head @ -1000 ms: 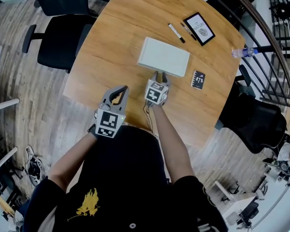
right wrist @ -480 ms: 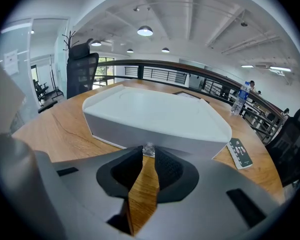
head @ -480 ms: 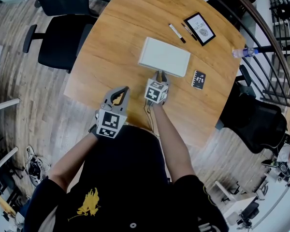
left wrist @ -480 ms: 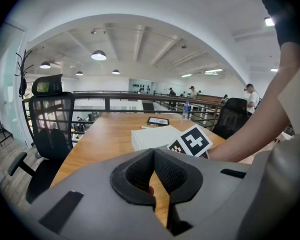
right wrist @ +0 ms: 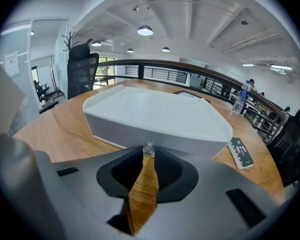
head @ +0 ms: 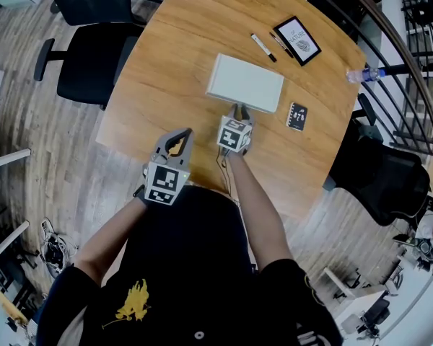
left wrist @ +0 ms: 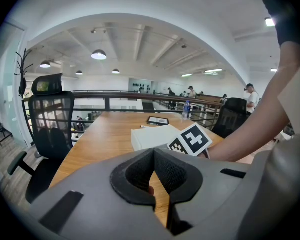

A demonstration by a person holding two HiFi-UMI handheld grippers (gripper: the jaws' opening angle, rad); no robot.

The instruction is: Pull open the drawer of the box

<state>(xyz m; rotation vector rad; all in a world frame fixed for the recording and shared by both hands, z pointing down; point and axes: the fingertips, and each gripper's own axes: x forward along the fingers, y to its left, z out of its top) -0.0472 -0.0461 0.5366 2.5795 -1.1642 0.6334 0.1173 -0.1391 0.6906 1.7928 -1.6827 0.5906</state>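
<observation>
Two pens (head: 263,48), remote (head: 296,118) beside box (head: 245,83)

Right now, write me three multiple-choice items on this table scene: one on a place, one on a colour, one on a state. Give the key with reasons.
1. In the head view, where does the black remote lie against the box?
A. on its lid
B. to its right, apart from it
C. on a chair

2. The box is:
A. red
B. white
C. black

3. The right gripper has its fingers:
A. spread wide on nothing
B. around a pen
C. on the clear knob at the box's front

Key:
1. B: the remote rests on the table, right of the box.
2. B: the lid and walls show white in every view.
3. C: the fingers have just been closing and pinch the knob between them.
</observation>
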